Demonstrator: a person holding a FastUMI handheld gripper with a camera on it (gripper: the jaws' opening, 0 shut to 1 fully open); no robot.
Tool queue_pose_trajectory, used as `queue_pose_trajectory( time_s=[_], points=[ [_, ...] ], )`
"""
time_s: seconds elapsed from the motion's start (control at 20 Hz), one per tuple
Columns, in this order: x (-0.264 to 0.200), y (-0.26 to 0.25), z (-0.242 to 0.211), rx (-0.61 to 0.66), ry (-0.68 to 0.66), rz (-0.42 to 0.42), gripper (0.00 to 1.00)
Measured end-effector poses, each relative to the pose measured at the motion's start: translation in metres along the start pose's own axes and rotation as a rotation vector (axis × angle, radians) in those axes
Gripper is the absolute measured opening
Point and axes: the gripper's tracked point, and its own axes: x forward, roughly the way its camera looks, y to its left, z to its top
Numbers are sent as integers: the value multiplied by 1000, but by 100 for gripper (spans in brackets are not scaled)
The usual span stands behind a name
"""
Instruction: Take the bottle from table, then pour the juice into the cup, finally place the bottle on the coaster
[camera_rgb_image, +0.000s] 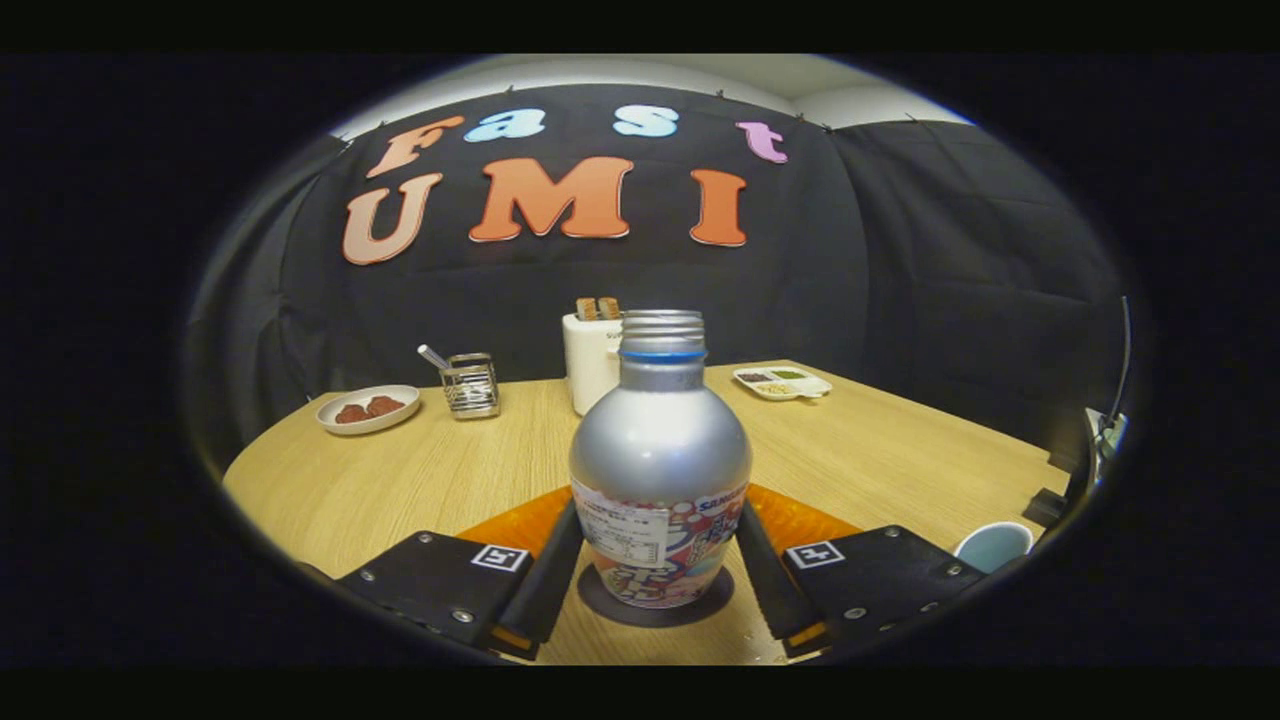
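Observation:
A silver bottle (660, 450) with a colourful label and an uncapped threaded neck stands upright between my fingers. Its base rests on a dark round coaster (700, 608). My gripper (660, 520) is shut on the bottle, with the left finger (555, 575) and the right finger (765, 575) pressing on the label band at its two sides. A pale blue cup (992, 545) sits on the table to the right of the right finger. I cannot see what is in the cup.
An orange mat (810, 522) lies under and behind the coaster on the wooden table (400, 480). Beyond the bottle stand a white toaster (590, 365), a wire holder (470, 385), a plate of food (368, 408) and a divided tray (782, 381).

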Motion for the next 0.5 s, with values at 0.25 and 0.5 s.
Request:
queue_pose_trajectory(
  time_s=[0.25, 0.5],
  points=[
    [0, 3, -6, 2, 5, -5, 80],
    [-7, 4, -22, -12, 60, 9, 97]
  ],
)
